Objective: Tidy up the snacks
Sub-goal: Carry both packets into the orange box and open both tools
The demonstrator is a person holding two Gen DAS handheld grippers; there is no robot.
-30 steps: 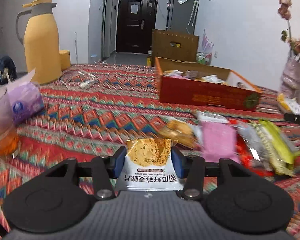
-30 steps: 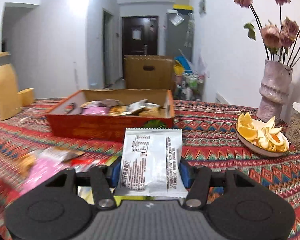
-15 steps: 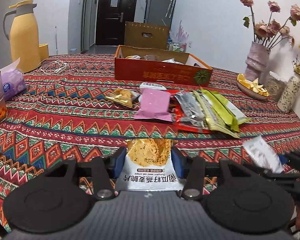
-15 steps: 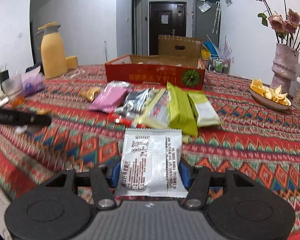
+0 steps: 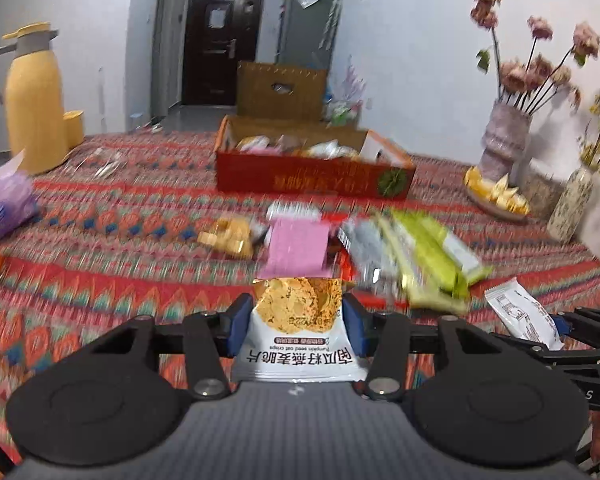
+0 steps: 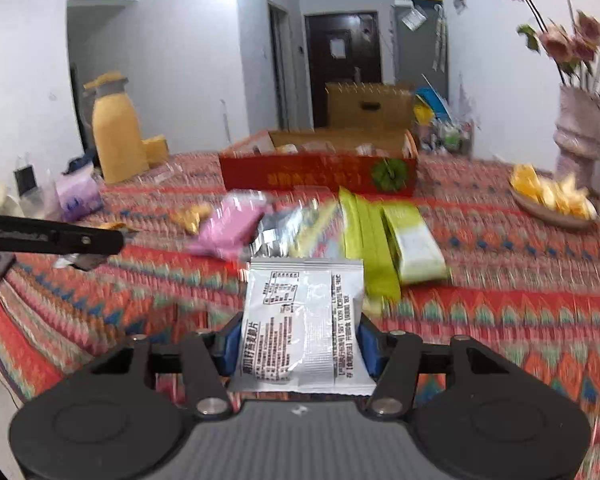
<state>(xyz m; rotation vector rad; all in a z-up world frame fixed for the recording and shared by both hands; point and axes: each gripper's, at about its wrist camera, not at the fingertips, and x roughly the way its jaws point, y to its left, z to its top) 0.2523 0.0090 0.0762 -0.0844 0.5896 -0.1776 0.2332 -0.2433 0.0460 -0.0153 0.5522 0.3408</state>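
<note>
Left gripper [image 5: 298,326] clamped on an oat crisp packet [image 5: 298,336] – held above the tablecloth [image 5: 100,280]. Right gripper [image 6: 298,346] pinching a white packet [image 6: 302,324], back side up. Red box [image 6: 320,174] sits beyond the loose snack pile [image 6: 320,228].

Black gripper bodies [image 5: 298,330] [image 6: 300,346], blue pads, 2 silver screws each.

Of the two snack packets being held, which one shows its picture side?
The oat crisp packet in the left hand-held gripper: its front shows a crisp photo. The right hand-held gripper holds a white packet showing only printed text.
</note>
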